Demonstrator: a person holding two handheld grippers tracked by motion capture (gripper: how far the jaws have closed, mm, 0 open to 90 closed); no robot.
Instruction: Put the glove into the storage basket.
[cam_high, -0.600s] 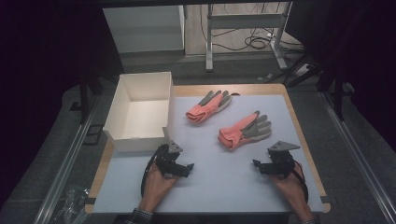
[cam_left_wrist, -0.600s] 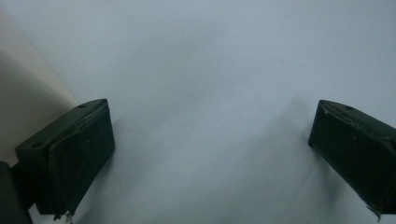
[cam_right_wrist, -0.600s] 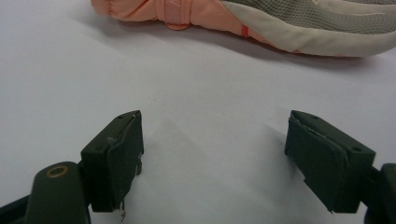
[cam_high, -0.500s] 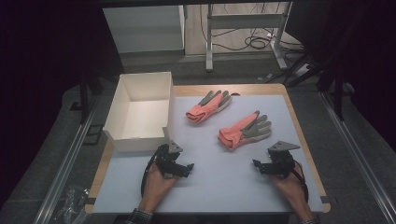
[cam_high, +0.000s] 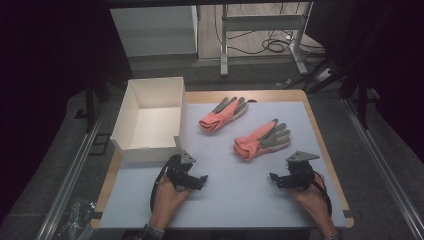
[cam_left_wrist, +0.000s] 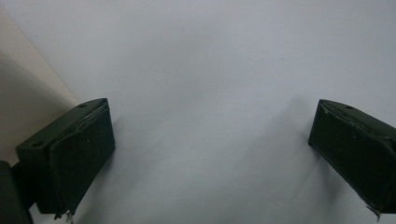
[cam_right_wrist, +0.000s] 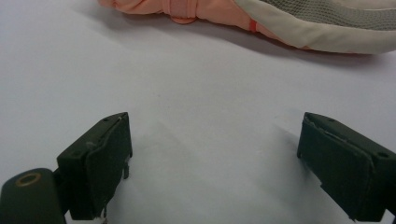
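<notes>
Pale grey mat covers the wooden table, leaving a thin strip of bare wood along the far and right edges. At the table's far left corner we note an open white cardboard box, its near wall just beyond our left gripper; that same wall shows as a cream edge at the left of the left gripper view. Two salmon-pink work gloves with grey palms lie on the mat, fingers pointing toward the far right. The farther glove sits just beside the box's right wall. The nearer glove lies toward the centre-right, well apart from the first.

Open mat runs between our two grippers and along the near edge.

Left gripper: jaws spread wide in its own view, bare mat between them, nothing held or touched. Right gripper: jaws likewise spread wide and empty, resting low over the mat. In the right gripper view the nearer glove's cuff lies ahead of the jaws, near but apart from them.
</notes>
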